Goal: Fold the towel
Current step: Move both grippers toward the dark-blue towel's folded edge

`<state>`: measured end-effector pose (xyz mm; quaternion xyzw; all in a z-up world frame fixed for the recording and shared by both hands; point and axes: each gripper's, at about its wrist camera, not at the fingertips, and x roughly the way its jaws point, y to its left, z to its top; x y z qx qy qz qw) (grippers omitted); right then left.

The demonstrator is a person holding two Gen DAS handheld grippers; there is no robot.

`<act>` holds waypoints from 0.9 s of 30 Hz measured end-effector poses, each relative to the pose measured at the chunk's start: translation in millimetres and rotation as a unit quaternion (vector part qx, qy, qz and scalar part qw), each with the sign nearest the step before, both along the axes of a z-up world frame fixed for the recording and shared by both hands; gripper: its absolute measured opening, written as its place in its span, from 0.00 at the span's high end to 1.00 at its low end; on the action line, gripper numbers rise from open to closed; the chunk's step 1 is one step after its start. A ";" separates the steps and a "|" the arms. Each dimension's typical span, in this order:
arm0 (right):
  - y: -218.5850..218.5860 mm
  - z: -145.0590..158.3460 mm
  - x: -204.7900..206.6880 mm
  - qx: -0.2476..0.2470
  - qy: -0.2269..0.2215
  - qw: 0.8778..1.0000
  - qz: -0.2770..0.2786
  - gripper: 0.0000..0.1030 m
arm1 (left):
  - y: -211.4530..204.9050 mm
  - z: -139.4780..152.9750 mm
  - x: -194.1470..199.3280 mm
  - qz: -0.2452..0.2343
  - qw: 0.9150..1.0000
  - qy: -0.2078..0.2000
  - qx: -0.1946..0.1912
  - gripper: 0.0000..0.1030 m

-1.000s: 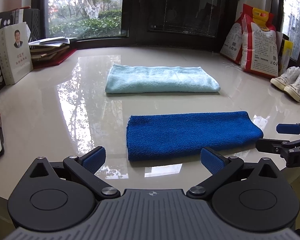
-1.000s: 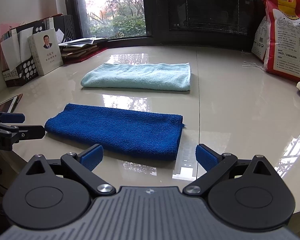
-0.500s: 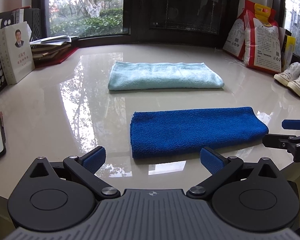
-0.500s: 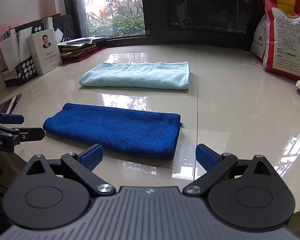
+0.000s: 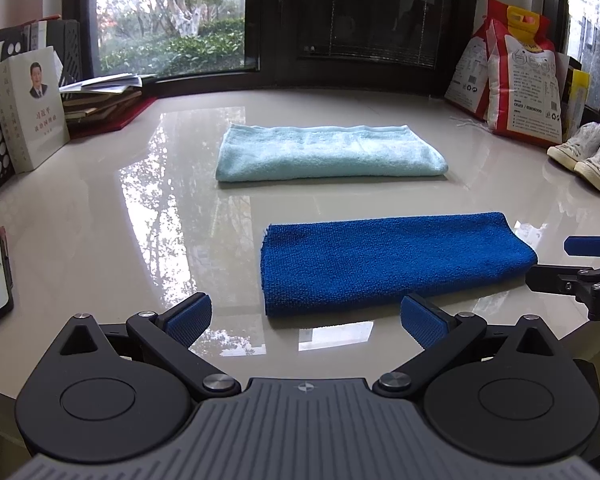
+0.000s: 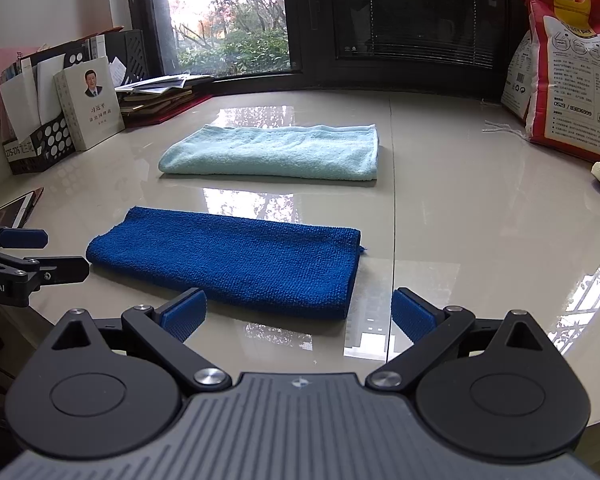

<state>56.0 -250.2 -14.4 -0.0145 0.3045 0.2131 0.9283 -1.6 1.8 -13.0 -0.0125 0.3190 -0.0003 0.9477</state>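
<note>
While both claws hang released and empty just short of the dark blue towel (image 5: 392, 264), the risk lies in how each will bite. The left gripper (image 5: 306, 318) has its pads spread wide, nothing between them, with the towel's near left corner just beyond its right pad. The right gripper (image 6: 298, 312) is equally splayed, the towel's near right corner lying between its pads but farther out. This towel is already a doubled strip on the glossy table (image 5: 180, 208); I judge that a pinch catching only the top layer would peel the strip apart instead of folding it. The slick surface may also let the cloth slide away from a pad pushed in low. Uneven lifts by the two hands would skew the edges. Beyond the dark blue towel lies a light blue towel (image 5: 328, 154), folded and well apart, unlikely to interfere.

Compared with a second ago, the dark blue towel sits slightly farther from both cameras, so both grippers have drawn back a little; their openings are unchanged.
</note>
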 end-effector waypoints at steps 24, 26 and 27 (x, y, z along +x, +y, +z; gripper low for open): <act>1.9 -1.4 1.7 -0.003 0.005 1.000 -0.002 0.03 | 3.1 -2.0 -0.3 0.003 1.000 0.001 0.005 0.01; 1.9 -1.8 2.1 -0.003 0.004 1.000 -0.003 0.03 | 3.7 -2.1 -0.2 0.002 1.000 -0.001 0.006 0.05; 1.9 -2.1 2.1 -0.002 0.004 1.000 -0.003 0.03 | 4.0 -2.2 0.1 0.001 1.000 -0.001 0.006 0.08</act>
